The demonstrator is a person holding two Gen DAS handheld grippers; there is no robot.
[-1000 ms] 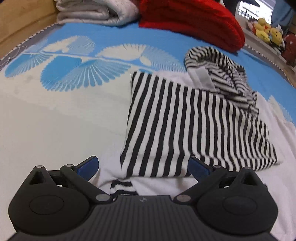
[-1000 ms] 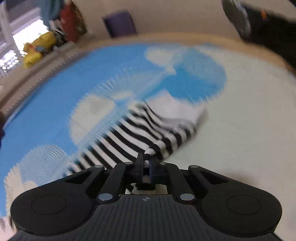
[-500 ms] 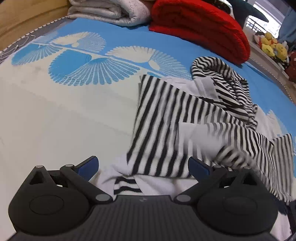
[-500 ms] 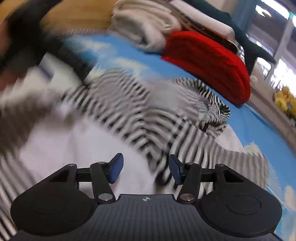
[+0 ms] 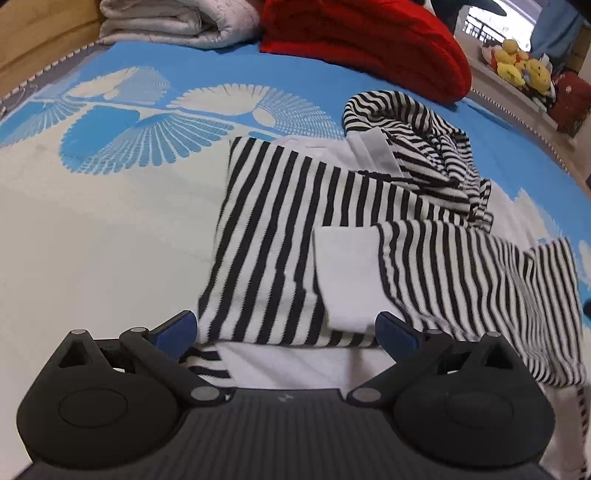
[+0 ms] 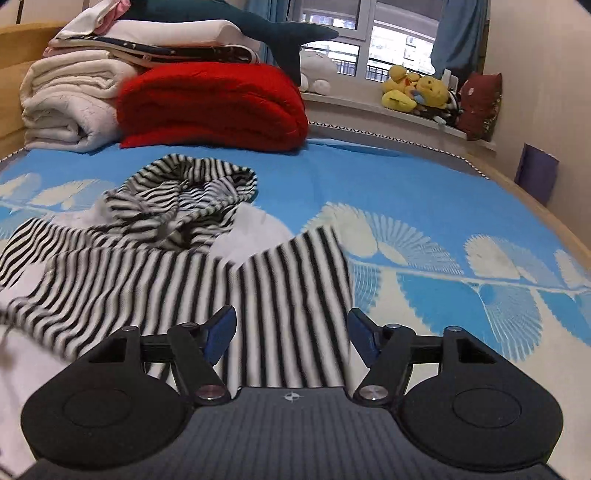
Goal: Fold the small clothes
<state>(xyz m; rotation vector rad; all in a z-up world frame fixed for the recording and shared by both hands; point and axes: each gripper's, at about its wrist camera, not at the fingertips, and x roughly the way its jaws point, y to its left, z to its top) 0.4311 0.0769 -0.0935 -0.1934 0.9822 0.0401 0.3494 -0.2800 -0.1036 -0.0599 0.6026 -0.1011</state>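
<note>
A small black-and-white striped hoodie [image 5: 288, 236] lies on the blue-and-white patterned bed cover [image 5: 110, 206]. Both sleeves are folded across its body; the right sleeve's white cuff [image 5: 343, 273] lies on the stripes. The hood [image 5: 410, 140] sits bunched at the far end. My left gripper [image 5: 286, 328] is open and empty at the hoodie's near hem. In the right wrist view the hoodie [image 6: 155, 273] lies ahead and left, its hood [image 6: 188, 192] beyond. My right gripper [image 6: 291, 330] is open and empty over the folded sleeve's striped edge [image 6: 295, 295].
A red folded blanket [image 5: 369, 44] and white folded quilts [image 5: 177, 22] lie at the bed's far end; they also show in the right wrist view [image 6: 210, 107]. Plush toys [image 6: 417, 92] sit on the window sill. A wooden bed frame [image 6: 546, 229] edges the right side.
My right gripper carried the right sleeve across the hoodie's body, opened and let it go. It has since drawn back to the right. My left gripper stayed open at the hem.
</note>
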